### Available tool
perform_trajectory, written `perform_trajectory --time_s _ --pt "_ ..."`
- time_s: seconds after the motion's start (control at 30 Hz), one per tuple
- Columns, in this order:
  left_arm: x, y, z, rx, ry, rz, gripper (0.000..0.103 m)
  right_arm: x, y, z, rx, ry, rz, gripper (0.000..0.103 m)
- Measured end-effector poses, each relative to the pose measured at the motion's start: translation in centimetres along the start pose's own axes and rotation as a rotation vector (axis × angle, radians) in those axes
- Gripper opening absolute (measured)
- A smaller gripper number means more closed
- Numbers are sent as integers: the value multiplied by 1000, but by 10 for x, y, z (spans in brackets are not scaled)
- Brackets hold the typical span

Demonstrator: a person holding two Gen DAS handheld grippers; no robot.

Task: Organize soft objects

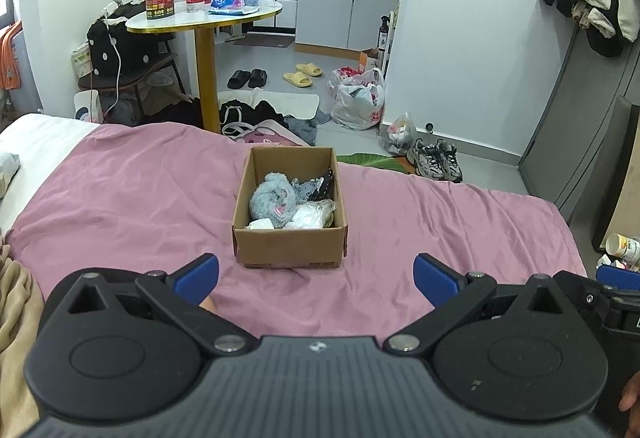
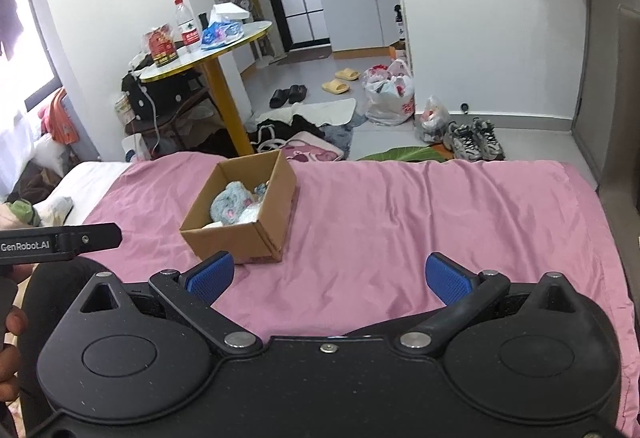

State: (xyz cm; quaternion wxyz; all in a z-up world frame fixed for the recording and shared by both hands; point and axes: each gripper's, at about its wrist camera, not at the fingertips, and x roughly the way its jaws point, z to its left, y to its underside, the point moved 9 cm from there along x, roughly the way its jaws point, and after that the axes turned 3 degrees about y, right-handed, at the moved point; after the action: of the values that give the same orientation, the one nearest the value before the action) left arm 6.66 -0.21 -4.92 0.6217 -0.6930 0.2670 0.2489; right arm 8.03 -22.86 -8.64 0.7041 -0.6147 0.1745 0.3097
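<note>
Pink bedsheet (image 1: 120, 190) is covering the bed, and on it a cardboard box (image 1: 290, 244) is sitting upright with its flaps gone or folded out of sight. We are looking into it from the left wrist view: a fluffy grey-blue soft item (image 1: 270, 200) with pink spots is lying at the left, a white crumpled item in clear wrap (image 1: 310, 216) is beside it at the near right, and a dark patterned piece (image 1: 320, 186) is tucked toward the far right corner. They are touching one another and filling most of the floor of the box.

We are holding the left claw (image 1: 316, 276) released, its blue pads spread wide and nothing between them, hovering just short of the near wall of the box. The right claw (image 2: 330, 278) is likewise released and empty, hanging over bare sheet to the right of the box, with the box near its left pad.

We are judging the task as far along, possibly finished: no loose soft objects are showing on the visible stretch of sheet, and all that we can identify as the task's things are lying inside the box. Clothes on the floor beyond the bed and a beige blanket (image 1: 16, 318) at the left edge are lying outside it; whether they count, we cannot tell.
</note>
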Motion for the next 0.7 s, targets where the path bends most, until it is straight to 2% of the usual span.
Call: perform_trajectory --time_s 0.7 --pt "2 4 4 0 2 13 103 -1 -1 1 -9 17 -4 103"
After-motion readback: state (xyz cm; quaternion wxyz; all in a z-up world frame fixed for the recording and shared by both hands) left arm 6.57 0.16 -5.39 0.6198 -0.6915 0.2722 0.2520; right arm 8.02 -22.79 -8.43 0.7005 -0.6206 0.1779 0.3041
